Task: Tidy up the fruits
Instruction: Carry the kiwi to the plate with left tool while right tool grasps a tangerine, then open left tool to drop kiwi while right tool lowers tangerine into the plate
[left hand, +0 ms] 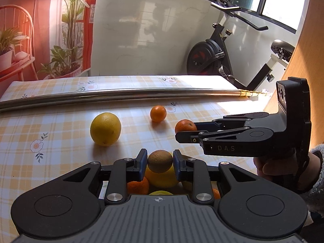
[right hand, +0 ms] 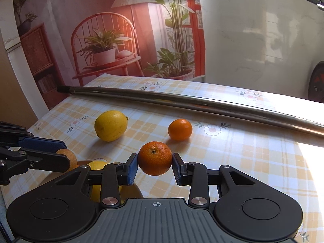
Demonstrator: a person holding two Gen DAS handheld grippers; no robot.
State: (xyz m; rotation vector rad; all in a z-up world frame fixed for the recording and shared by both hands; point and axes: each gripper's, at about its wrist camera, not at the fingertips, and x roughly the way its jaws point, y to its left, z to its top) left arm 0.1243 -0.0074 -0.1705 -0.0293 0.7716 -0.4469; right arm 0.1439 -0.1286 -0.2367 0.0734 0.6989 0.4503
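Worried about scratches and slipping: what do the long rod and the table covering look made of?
Long rod: apparently polished metal, mirror-like highlights, with a brass-coloured threaded tip in the left wrist view. Table covering: likely wipe-clean vinyl or oilcloth; printed checks and flowers, slight sheen. Hard to confirm.

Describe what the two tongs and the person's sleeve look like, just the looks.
Both tongs, left and right, are matte black, with scissor-like linkage arms, silver pivot bolts, round side housings, a ribbed grey centre plate with a crosshair mark, and blue pads on the fingers. The right one carries "DAS" lettering. The sleeve is fuzzy grey fleece.
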